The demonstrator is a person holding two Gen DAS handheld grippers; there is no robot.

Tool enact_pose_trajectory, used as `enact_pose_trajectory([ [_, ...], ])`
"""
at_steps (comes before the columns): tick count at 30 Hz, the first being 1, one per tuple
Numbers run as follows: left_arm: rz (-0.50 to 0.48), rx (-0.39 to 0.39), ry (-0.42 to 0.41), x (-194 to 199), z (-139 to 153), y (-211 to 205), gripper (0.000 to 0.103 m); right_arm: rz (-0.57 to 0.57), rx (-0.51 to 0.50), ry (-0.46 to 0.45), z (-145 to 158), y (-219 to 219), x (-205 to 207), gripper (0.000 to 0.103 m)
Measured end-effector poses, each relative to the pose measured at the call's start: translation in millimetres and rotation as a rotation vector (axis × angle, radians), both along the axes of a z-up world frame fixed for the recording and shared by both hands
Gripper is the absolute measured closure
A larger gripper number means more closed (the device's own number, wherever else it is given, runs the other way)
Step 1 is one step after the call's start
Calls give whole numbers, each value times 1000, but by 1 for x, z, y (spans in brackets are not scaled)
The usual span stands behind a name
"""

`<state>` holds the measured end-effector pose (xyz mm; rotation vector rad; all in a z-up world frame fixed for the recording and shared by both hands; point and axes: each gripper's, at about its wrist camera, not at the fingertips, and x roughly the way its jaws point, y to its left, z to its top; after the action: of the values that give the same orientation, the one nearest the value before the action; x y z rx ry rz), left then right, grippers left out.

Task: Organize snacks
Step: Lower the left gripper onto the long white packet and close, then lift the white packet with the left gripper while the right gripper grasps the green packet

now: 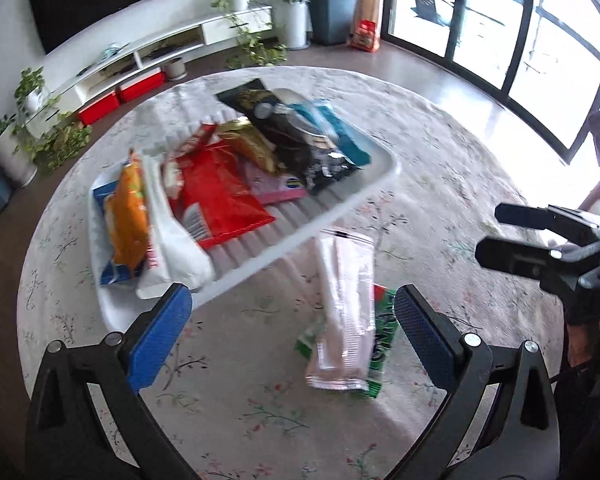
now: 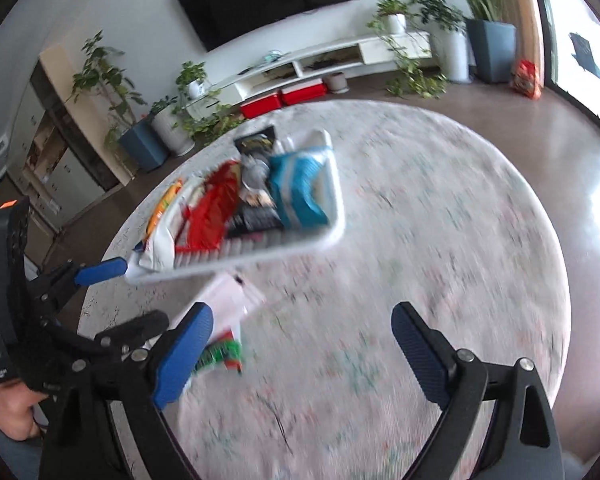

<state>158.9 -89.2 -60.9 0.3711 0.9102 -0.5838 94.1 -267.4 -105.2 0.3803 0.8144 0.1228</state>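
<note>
A: Two packets left on the cloth, stacked, just off the tray at five o'clock.
B: Seven or so packs already in.
A: Left gripper?
B: Jaws apart, nothing between, hanging over the strays.
A: Right gripper?
B: Spread wide, empty too.
A: Nearly done, then.

Right claw gapes empty over the table; snack-filled tray beyond.
</note>
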Motion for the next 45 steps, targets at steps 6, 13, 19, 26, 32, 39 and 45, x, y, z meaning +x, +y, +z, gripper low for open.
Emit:
enact_pose_trajectory([
  [6, -46, 71, 11, -1, -9, -23, 15, -19, 20, 28, -15, -5, -14, 21],
  [13, -42, 134, 53, 15, -29, -32, 25, -12, -2, -2, -15, -3, -21, 23],
  [19, -56, 160, 81, 24, -37, -42, 32, -1, 10, 8, -20, -5, -23, 23],
  [26, -90, 153, 125, 27, -39, -52, 66, 4, 17, 14, -24, -3, -21, 24],
  [32, -97, 113, 147, 25, -38, -49, 77, 8, 14, 12, -25, -2, -22, 27],
  [39, -113, 68, 153, 18, -35, -35, 83, 12, 17, 17, -27, -1, -23, 29],
  [45, -91, 16, 138, 12, -28, -19, 89, 13, 10, 17, -27, -1, -22, 30],
])
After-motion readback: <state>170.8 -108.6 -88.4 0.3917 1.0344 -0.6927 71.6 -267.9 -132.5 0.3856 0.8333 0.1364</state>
